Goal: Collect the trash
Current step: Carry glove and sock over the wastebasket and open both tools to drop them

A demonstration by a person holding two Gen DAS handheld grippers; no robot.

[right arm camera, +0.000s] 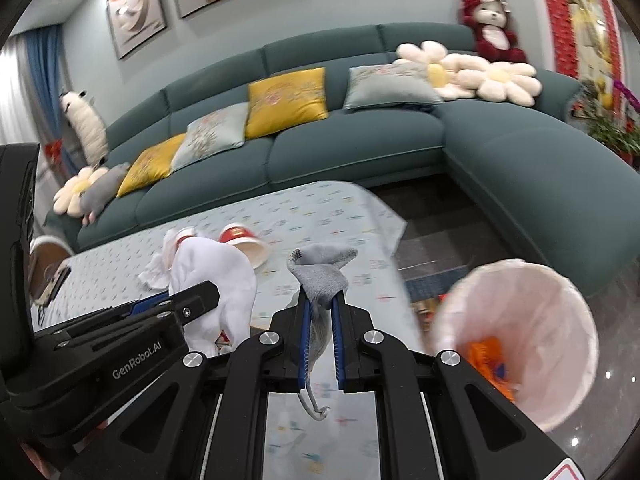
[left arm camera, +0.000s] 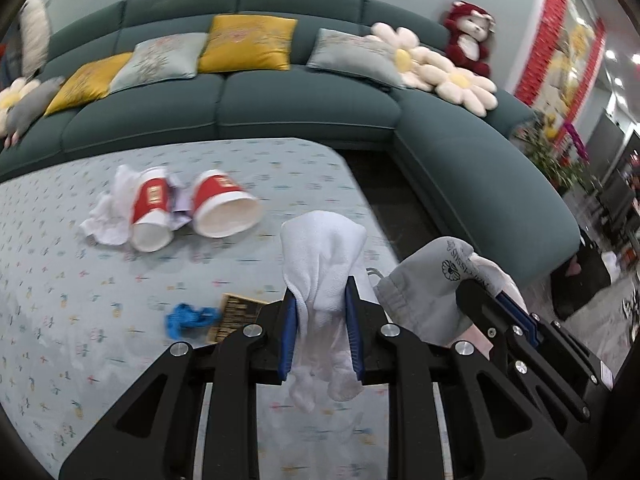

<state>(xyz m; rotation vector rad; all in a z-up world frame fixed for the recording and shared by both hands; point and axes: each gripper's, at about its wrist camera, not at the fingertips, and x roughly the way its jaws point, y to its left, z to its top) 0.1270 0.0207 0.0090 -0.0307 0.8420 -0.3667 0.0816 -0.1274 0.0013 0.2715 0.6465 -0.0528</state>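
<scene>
My left gripper (left arm camera: 322,300) is shut on a white cloth (left arm camera: 324,252) and holds it above the table's right edge; it also shows in the right wrist view (right arm camera: 216,280). My right gripper (right arm camera: 320,304) is shut on a grey cloth pouch (right arm camera: 320,270), seen in the left wrist view (left arm camera: 424,288) beside the white cloth. Two red paper cups (left arm camera: 224,208) (left arm camera: 150,212) lie on their sides with crumpled white tissue (left arm camera: 106,220) on the table. A blue scrap (left arm camera: 188,318) and a brown card (left arm camera: 236,312) lie nearer.
A white-lined trash bin (right arm camera: 516,340) with orange scraps stands on the floor at the right of the table (right arm camera: 320,208). A teal sofa (left arm camera: 304,108) with cushions and plush toys wraps the far and right sides.
</scene>
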